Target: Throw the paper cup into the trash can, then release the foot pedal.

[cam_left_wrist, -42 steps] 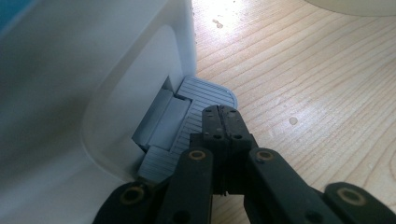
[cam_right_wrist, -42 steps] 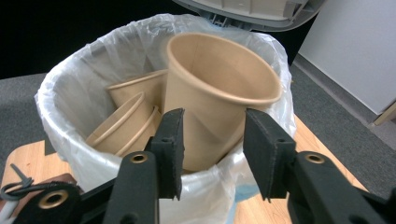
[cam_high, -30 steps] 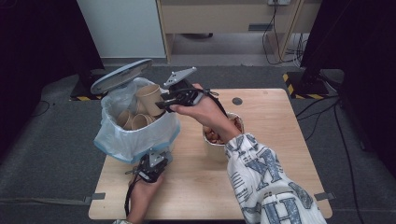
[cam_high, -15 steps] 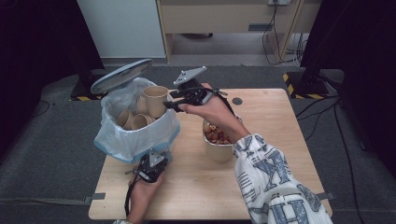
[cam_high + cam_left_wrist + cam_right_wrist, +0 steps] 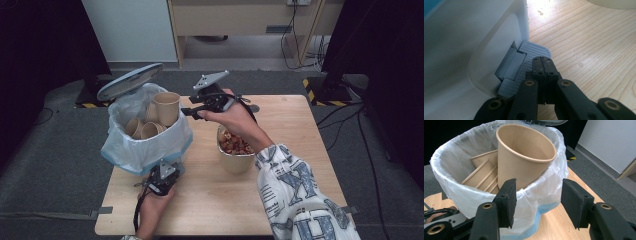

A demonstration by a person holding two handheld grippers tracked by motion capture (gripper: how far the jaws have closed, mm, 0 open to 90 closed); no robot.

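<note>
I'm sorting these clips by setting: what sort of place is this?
Probably a lab or recording room, not a kitchen: a bare light wooden table on grey carpet, black curtains, and loose cables running across the floor.

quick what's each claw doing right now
Left claw: shut, pressing the bin's pedal.
Right claw: open, holding nothing, just opened; the cup sits in the bin.

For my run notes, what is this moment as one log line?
right gripper: open, cup released into bin | left gripper: shut, on pedal
</note>
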